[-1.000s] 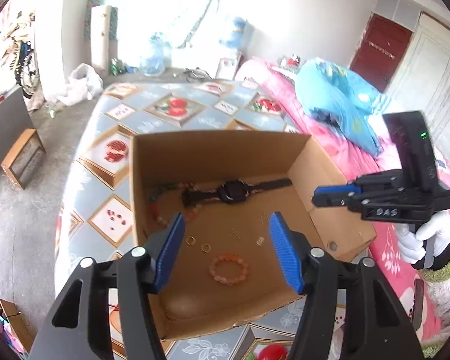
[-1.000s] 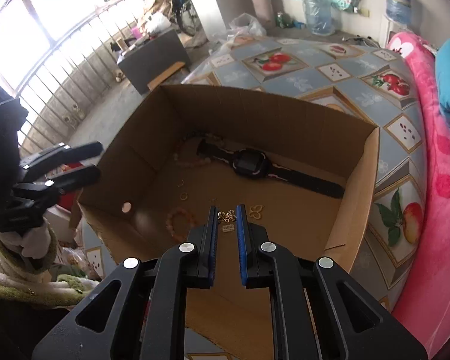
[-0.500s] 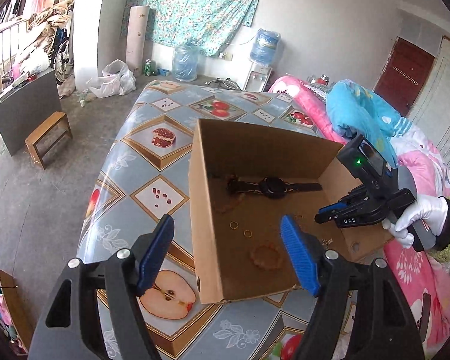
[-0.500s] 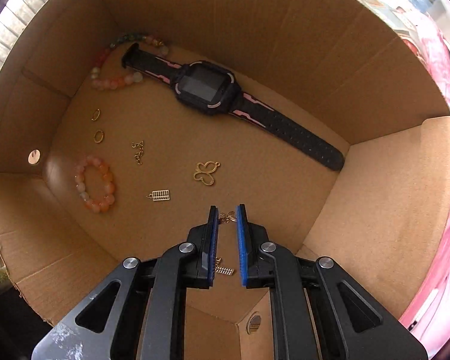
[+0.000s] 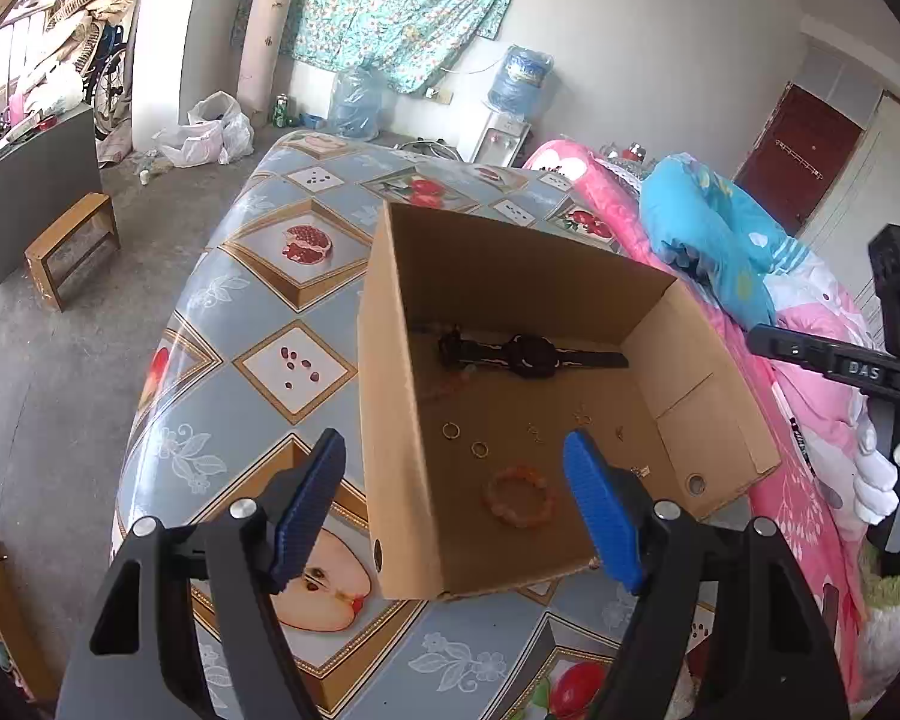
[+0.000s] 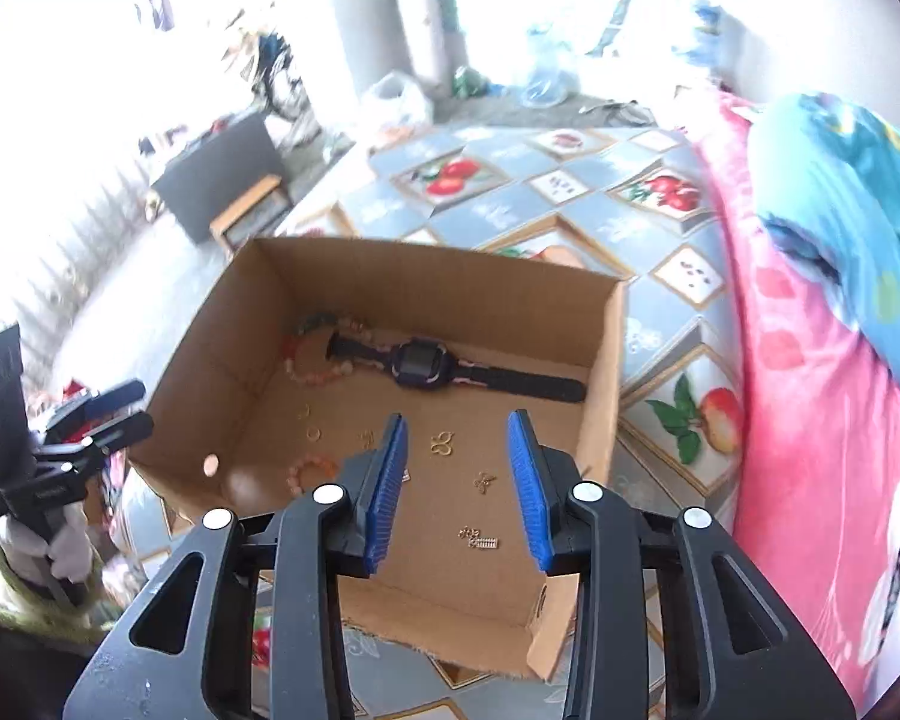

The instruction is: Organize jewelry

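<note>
An open brown cardboard box [image 6: 607, 360] sits on the counter [image 5: 228, 396], which wears a grey-blue fruit-patterned cloth. On the box's floor, toward the far wall, a black wristwatch [image 6: 417, 360] lies flat with its strap stretched out; one strap end overlaps a beaded bracelet of pale pink and green beads [image 6: 306, 354]. Nearer the front lie two small gold rings [image 5: 463, 440], an orange bead bracelet [image 5: 519, 495], a gold butterfly-shaped charm [image 6: 442, 443] and a few tiny gold charms [image 6: 480, 537], all loose and apart from one another.

The right claw [image 6: 459, 471] hangs over the box's front part, its blue pads spread with nothing between them; its jaws have just been opening. The left claw [image 5: 453, 504] is spread wide, one pad outside the box's left wall and the other over the interior, pinching nothing. A white-gloved hand [image 5: 882, 474] holds the right tool beside a pink bed [image 6: 810, 420] with a blue blanket [image 5: 714, 240].
</note>
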`<state>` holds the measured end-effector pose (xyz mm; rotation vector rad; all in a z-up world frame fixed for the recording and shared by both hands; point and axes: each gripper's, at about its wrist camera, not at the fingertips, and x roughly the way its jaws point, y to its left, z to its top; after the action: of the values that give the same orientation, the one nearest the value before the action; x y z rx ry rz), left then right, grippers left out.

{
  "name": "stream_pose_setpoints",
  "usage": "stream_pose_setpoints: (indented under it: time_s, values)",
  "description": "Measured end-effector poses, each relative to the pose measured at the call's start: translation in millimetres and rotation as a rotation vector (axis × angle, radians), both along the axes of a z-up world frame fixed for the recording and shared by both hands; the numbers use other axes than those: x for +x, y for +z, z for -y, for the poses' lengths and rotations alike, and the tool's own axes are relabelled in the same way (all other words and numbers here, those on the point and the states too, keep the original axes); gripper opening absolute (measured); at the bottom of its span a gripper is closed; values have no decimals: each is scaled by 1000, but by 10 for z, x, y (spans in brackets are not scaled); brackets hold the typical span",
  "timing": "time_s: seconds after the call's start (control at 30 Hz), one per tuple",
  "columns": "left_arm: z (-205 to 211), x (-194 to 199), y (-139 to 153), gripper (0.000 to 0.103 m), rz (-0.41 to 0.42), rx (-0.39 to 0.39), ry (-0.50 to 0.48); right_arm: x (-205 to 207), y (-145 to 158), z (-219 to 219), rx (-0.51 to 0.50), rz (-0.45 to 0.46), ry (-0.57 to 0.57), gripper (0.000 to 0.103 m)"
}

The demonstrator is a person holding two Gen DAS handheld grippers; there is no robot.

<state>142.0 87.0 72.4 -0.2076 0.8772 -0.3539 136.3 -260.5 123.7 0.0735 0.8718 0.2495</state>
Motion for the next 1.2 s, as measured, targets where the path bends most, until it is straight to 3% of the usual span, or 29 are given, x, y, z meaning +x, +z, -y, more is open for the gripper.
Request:
stream_pose_setpoints:
  time_s: [0.13,0.3,0.43,0.57,1.2]
  values:
    - [44,26,-44,73,-3,42,8,-344,-63,308,146,65,-191,52]
    - [61,127,-176,73,-63,30,15,-362,-517,392,310,-28,-328,52]
    - [121,170,-246,73,-114,11,4,-349,-731,426,431,-63,-357,52]
    - [207,186,-311,75,-159,-24,32,-352,-815,415,445,-82,-330,48]
    - [452,247,-319,79,-193,131,139,-273,-912,396,405,-106,-254,46]
